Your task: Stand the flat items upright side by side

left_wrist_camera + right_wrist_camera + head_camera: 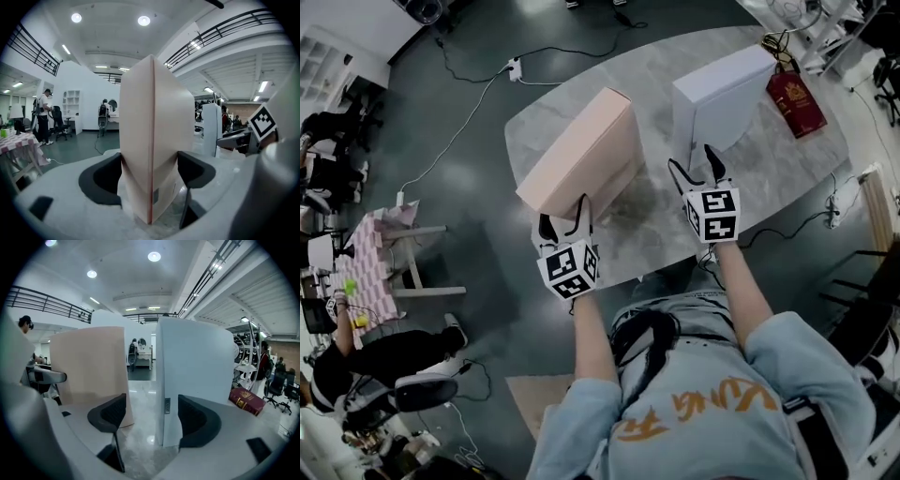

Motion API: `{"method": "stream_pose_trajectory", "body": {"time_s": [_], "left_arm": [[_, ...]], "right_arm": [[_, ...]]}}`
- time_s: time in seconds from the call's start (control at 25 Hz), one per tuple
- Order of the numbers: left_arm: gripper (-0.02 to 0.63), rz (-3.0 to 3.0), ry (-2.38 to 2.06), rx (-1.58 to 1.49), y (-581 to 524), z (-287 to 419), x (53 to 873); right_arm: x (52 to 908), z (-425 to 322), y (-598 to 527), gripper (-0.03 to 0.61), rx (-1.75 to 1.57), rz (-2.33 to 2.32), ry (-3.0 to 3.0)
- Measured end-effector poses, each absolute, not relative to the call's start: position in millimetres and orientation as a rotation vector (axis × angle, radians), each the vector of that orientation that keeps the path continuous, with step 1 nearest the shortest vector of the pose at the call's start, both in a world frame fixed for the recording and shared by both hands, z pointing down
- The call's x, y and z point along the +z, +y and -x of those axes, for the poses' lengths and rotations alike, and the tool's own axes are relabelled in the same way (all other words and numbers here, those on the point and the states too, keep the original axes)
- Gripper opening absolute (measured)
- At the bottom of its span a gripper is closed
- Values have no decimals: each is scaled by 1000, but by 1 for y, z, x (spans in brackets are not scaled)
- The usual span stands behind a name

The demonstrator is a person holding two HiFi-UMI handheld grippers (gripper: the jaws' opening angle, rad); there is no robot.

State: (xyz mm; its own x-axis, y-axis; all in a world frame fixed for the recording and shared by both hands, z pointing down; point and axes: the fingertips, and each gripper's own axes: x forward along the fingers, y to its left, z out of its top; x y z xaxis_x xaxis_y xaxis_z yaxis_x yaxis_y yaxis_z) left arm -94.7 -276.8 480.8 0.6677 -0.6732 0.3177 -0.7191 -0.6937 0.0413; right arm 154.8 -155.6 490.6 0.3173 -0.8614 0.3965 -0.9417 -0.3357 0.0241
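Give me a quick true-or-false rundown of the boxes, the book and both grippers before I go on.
1. The pink box stands upright on the table. True.
2. The left gripper is empty. False: its jaws grip the pink box's near end.
3. The right gripper clamps the white box. False: its jaws stand open and are not pressing on the box.
4. The red book lies flat next to the white box. True.
5. The two boxes touch. False: bare table shows between them.
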Motion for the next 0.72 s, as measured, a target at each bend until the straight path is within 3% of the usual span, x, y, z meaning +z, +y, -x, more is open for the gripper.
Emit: {"method": "stream_pose_trajectory", "body": {"time_s": [0.2, 0.72], "left_arm": [[385, -2777, -1054, 428, -294, 86, 480], [383, -2857, -888, 404, -330, 77, 479]], "right_arm": [[498, -159, -170, 405, 502, -2456, -1447], [510, -191, -187, 430, 517, -2662, -1005]]}}
